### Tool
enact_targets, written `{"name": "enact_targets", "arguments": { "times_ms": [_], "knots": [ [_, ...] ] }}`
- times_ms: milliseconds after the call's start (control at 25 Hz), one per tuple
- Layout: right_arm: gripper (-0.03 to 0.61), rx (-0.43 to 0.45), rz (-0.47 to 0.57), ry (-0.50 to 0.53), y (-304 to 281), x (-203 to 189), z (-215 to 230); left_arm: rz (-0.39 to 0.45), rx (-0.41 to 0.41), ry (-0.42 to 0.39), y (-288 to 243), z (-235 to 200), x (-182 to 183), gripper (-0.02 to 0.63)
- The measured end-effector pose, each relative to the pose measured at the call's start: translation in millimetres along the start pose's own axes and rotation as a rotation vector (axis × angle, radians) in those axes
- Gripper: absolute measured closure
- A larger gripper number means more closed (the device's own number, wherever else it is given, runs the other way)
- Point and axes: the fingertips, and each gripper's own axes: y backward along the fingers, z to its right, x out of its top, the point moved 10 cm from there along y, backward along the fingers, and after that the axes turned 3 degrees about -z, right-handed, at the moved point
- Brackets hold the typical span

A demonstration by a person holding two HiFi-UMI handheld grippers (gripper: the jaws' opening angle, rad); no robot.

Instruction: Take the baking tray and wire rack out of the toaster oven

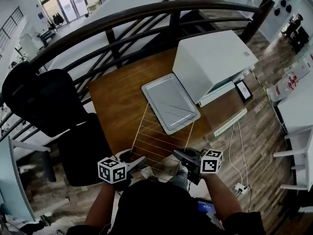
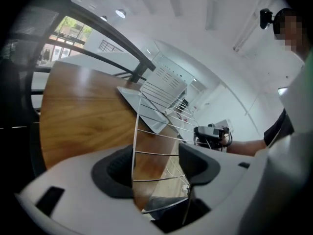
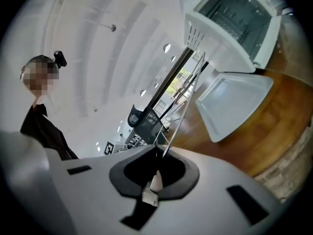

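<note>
The wire rack [image 1: 157, 136] hangs over the wooden table's [image 1: 117, 102] near edge, carried between both grippers. My right gripper [image 1: 182, 156] is shut on a wire at the rack's right near corner, and the wire rack [image 3: 188, 89] runs out from the right gripper [image 3: 155, 168]. My left gripper [image 1: 131, 163] stands open, with the rack's left side wire [image 2: 134, 146] passing between its wide jaws and neither pad pressing on it. The grey baking tray [image 1: 170, 102] lies flat on the table in front of the white toaster oven [image 1: 212, 60], whose door [image 1: 217, 93] hangs open.
Black office chairs [image 1: 46, 102] stand left of the table. A dark curved railing [image 1: 122, 21] runs behind it. A small framed screen [image 1: 243, 90] and a white power strip [image 1: 230, 123] lie at the table's right side, with cables [image 1: 239, 155] on the floor.
</note>
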Motion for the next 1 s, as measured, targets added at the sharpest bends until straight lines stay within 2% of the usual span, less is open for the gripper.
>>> {"name": "enact_targets", "arguments": {
  "times_ms": [200, 360, 560, 840, 1000],
  "knots": [
    [0.578, 0.045, -0.11, 0.035, -54.4, 11.5, -6.9, 0.071, 0.07, 0.062, 42.9, -21.8, -14.9, 0.33],
    [0.553, 0.03, -0.213, 0.042, -90.0, 22.8, -9.3, 0.134, 0.116, 0.118, 65.1, -29.5, -29.3, 0.331],
    [0.519, -0.022, -0.318, 0.028, -122.6, 29.8, -1.8, 0.174, 0.155, 0.17, 74.1, -34.7, -48.6, 0.334],
    [0.506, -0.019, -0.426, -0.023, -154.4, 27.4, 19.6, 0.225, 0.2, 0.292, 74.3, -41.7, -68.7, 0.336],
    [0.5, -0.012, -0.473, -0.063, -166.7, 29.4, 30.2, 0.218, 0.248, 0.309, 74.9, -41.9, -66.7, 0.336]
  ]
}}
